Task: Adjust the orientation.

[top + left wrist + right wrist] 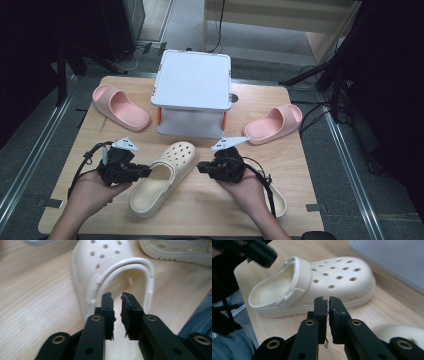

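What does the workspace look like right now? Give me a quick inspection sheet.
Surface: wooden table, bare wood between the items.
Job's things: cream clog lying between the two tools, toe toward the rack; second cream clog partly hidden under the right forearm.
Clutter: pink slide at far left, pink slide at far right, white two-tier rack at the far middle.
Grippers: left tool at the clog's heel opening, jaws slightly apart, holding nothing; right tool beside the clog's upper, jaws nearly closed, empty.
Cables: black cable loops from the left tool; another trails along the right wrist.
Surroundings: grey floor, dark stands either side.
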Demonstrator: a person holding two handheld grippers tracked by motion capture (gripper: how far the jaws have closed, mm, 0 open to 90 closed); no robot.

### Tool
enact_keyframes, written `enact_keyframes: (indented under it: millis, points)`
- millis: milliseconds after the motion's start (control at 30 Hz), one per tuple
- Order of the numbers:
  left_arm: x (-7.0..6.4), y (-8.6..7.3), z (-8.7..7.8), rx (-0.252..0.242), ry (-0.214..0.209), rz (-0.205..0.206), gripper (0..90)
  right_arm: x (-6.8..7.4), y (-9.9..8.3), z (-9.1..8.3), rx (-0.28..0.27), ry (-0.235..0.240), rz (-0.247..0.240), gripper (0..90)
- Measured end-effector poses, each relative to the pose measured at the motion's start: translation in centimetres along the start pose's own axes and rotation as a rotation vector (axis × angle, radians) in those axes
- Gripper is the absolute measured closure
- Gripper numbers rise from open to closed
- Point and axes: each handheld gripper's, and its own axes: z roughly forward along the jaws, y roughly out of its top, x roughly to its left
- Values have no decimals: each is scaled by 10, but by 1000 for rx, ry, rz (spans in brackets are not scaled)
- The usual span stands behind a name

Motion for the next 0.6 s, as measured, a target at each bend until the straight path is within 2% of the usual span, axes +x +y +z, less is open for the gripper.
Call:
enact_keyframes:
  millis: [100, 133, 167, 267, 367, 433, 500, 600]
  points:
    - [13, -6, 5, -11, 33, -65, 827, 7, 2, 16, 30, 28, -23, 900]
    - [17, -9, 7, -12, 39, -72, 837, 9, 3, 21, 45, 40, -25, 900]
    - [20, -12, 9, -8, 45, -75, 848, 10, 3, 26, 62, 51, -32, 900]
    - [24, -18, 15, 0, 59, -79, 857, 16, 3, 40, 90, 47, -58, 900]
    - [27, -23, 22, 9, 68, -85, 857, 17, 1, 49, 115, 49, -65, 900]
    - [26, -25, 30, 23, 57, -92, 857, 17, 0, 52, 127, 53, -65, 900]
    - [23, -27, 37, 49, 79, -89, 873, 18, -1, 57, 140, 58, -65, 900]
    - [21, -29, 38, 49, 67, -94, 878, 19, -1, 64, 155, 45, -73, 900]
